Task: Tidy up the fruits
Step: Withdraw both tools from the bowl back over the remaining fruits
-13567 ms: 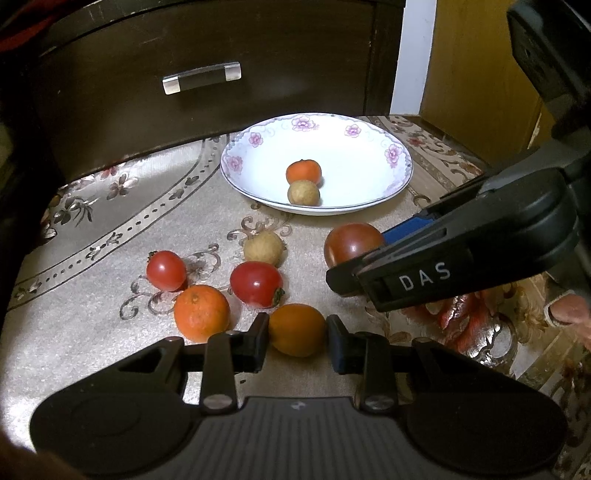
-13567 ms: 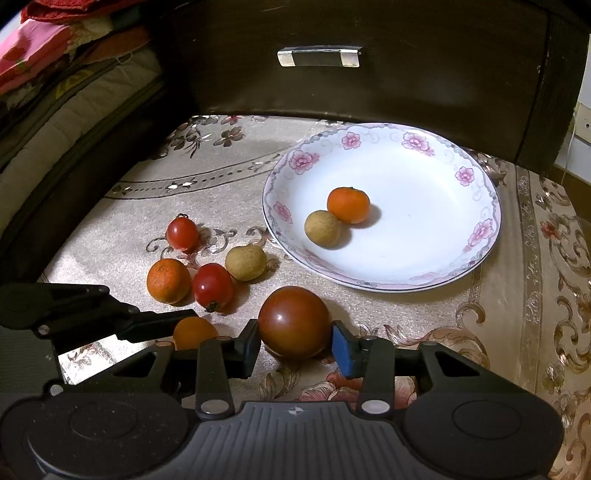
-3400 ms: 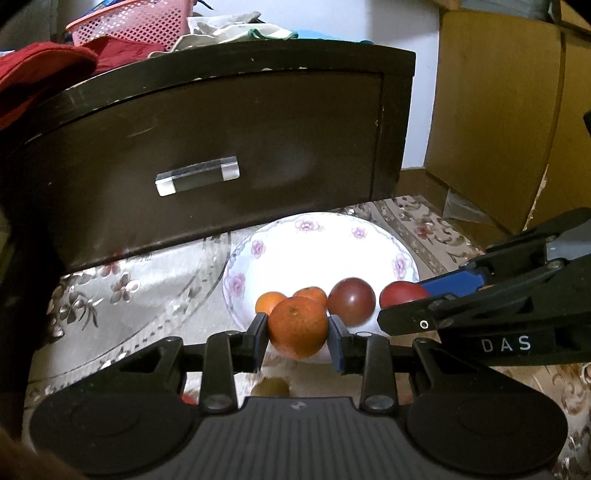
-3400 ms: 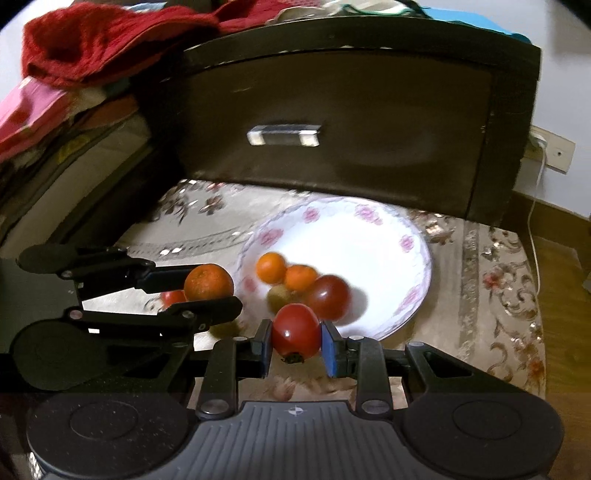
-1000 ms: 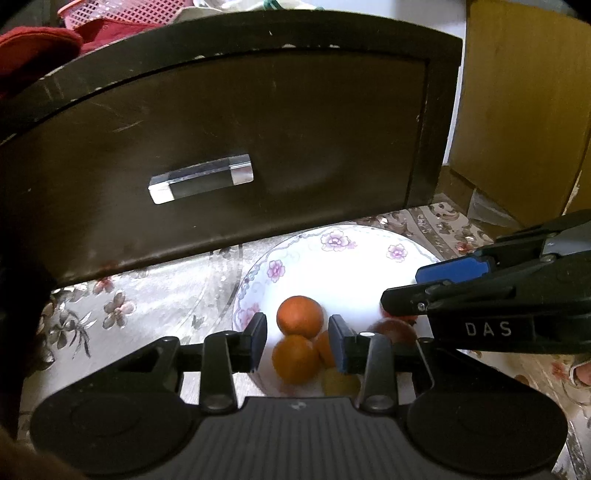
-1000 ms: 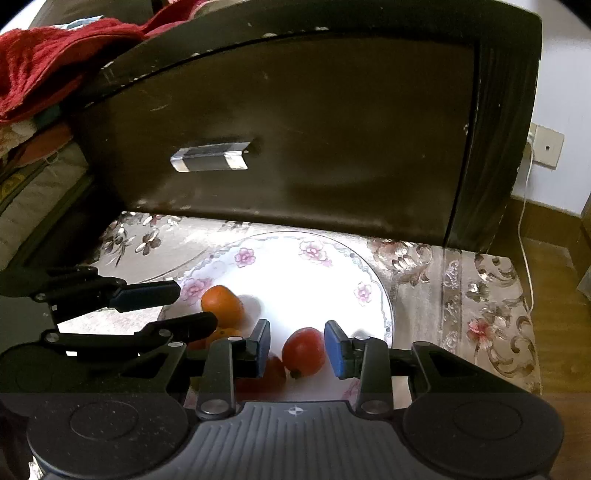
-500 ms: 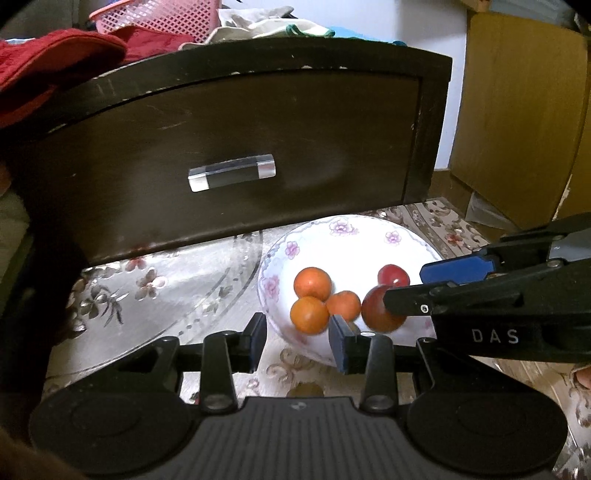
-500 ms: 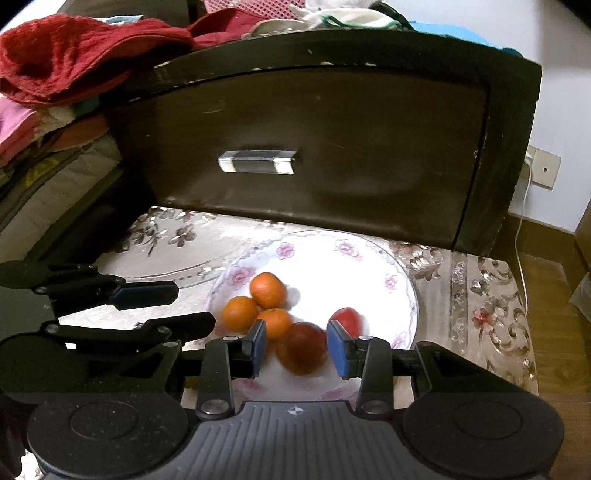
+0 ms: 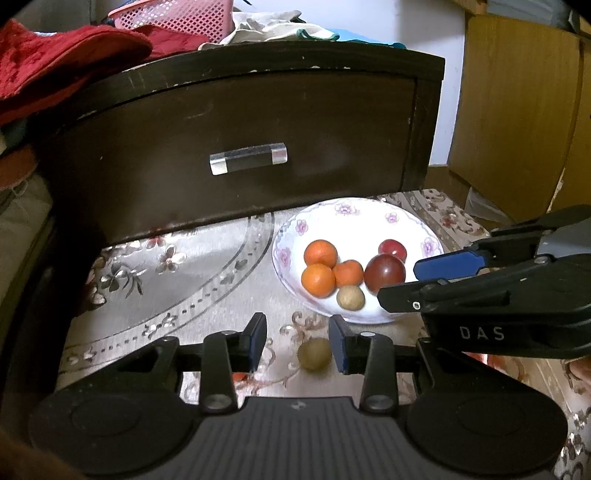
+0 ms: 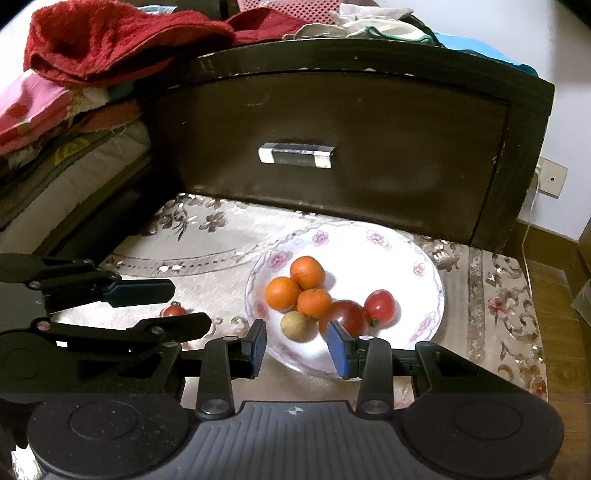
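A white flowered plate (image 9: 369,205) (image 10: 351,229) holds three oranges (image 9: 318,280) (image 10: 282,293), a dark tomato (image 9: 385,272) (image 10: 343,314), a red tomato (image 9: 392,249) (image 10: 380,303) and a longan (image 9: 351,297) (image 10: 295,325). Another longan (image 9: 314,353) lies on the cloth, seen between the fingers of my left gripper (image 9: 297,343), which is open and holds nothing. A small red tomato (image 10: 173,310) sits on the cloth left of the plate. My right gripper (image 10: 297,345) hangs open and empty over the plate's near rim. Each gripper shows in the other's view, the left gripper (image 10: 177,306) and the right gripper (image 9: 424,280).
A dark drawer front (image 9: 240,147) with a clear handle (image 9: 248,163) rises just behind the plate. Red cloth (image 10: 110,40) and a pink basket (image 9: 177,18) lie on top of it. A patterned cloth (image 9: 166,280) covers the table, and yellow cabinets (image 9: 517,129) stand at the right.
Both grippers have drawn back from the plate. The orange and the red tomato that stood between their fingers now lie in the plate. The longan on the cloth has come into view.
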`<action>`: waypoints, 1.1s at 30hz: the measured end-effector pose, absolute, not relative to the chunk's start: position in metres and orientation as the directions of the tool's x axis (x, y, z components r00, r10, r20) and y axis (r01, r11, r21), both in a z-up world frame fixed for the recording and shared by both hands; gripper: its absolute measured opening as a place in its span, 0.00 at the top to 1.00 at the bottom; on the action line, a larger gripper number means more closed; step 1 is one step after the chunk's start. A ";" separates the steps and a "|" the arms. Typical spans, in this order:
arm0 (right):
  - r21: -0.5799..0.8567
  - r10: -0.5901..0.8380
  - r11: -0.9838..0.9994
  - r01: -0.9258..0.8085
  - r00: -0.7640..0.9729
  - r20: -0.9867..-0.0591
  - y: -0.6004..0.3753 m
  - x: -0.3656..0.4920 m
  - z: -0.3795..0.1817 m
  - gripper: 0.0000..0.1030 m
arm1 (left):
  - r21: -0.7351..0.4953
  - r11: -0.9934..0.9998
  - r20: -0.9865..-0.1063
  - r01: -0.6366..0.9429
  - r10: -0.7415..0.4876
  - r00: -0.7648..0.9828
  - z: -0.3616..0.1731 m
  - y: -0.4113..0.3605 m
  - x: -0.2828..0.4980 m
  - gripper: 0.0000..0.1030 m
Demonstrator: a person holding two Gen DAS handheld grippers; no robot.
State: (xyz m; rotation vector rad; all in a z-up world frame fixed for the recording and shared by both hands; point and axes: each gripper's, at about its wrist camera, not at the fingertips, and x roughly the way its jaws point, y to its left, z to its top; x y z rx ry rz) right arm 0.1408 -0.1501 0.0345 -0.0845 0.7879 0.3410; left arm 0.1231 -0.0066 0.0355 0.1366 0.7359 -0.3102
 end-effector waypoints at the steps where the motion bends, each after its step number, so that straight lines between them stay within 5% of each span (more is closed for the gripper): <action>1: 0.049 0.268 0.942 -0.333 0.653 -0.709 -0.148 0.139 0.034 0.67 | 0.014 0.946 -0.679 0.325 -0.230 0.697 0.035 -0.006 0.122 0.59; 33: 0.013 0.262 0.923 -0.384 0.606 -0.751 -0.123 0.133 0.018 0.67 | -0.033 0.950 -0.703 0.310 -0.242 0.669 0.019 0.014 0.113 0.59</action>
